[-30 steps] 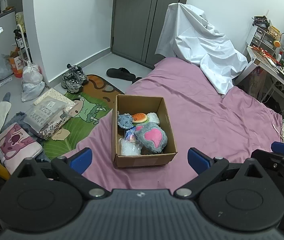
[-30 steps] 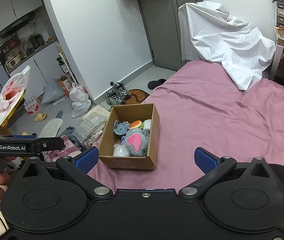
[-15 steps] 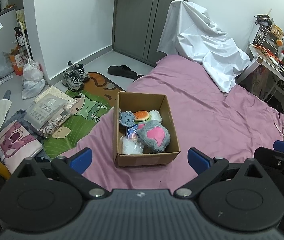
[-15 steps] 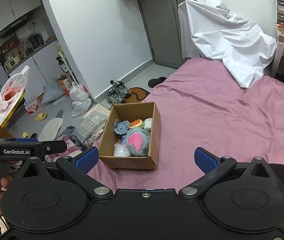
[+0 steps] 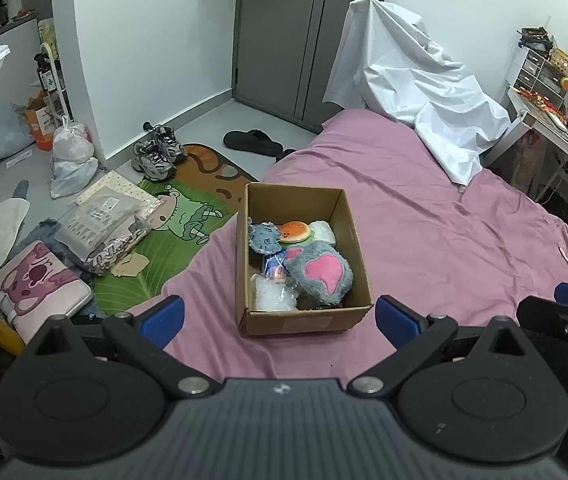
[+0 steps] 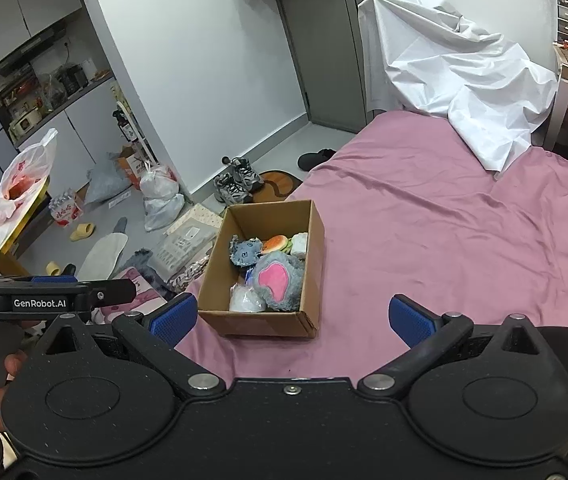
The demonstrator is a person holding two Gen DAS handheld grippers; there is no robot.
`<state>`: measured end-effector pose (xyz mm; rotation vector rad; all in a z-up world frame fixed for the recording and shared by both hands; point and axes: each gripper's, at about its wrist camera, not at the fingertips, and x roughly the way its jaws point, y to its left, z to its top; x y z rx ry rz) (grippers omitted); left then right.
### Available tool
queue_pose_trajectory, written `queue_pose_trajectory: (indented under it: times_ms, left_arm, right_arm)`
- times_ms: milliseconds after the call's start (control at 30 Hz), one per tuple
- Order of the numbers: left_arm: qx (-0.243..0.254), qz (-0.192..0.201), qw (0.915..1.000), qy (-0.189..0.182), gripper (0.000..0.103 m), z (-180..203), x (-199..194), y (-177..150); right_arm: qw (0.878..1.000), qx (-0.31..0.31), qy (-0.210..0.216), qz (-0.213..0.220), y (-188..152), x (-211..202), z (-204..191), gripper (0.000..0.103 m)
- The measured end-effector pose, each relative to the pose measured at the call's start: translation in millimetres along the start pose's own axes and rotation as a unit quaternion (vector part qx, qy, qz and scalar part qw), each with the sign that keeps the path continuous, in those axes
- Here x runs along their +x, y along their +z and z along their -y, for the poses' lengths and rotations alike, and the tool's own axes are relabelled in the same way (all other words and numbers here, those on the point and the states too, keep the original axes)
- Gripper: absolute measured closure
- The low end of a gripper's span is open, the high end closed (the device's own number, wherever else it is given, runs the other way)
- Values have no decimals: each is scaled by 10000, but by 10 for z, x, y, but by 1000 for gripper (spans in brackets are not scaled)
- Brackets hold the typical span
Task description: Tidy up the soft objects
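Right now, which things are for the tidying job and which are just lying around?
For the job: cardboard box, grey-and-pink plush, burger toy, both open claws, left and right.

Lying about: sneakers, white sheet, cartoon rug, black slipper.

Cardboard box (image 5: 303, 322): matt brown, plain paper face. Grey plush toy (image 5: 321, 272): shaggy fur, smooth pink patch. Bed sheet (image 5: 423, 216): mauve cloth, soft creases, slight sheen. White cover (image 6: 463, 80): thin, crinkled, faintly glossy fabric. Left gripper (image 5: 280, 320): matt black plastic, blue textured fingers (image 5: 162, 316), bright metal rivets.
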<state>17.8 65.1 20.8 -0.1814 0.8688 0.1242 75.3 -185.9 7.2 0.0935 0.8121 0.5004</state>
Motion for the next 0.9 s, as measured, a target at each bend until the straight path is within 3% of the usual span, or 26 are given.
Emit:
queue_pose_trajectory:
  times_ms: [900]
  left_arm:
    - [58, -49, 9999, -93, 2, 62, 271, 51]
  right_arm:
    - [9998, -21, -180, -65, 16, 266, 52, 0]
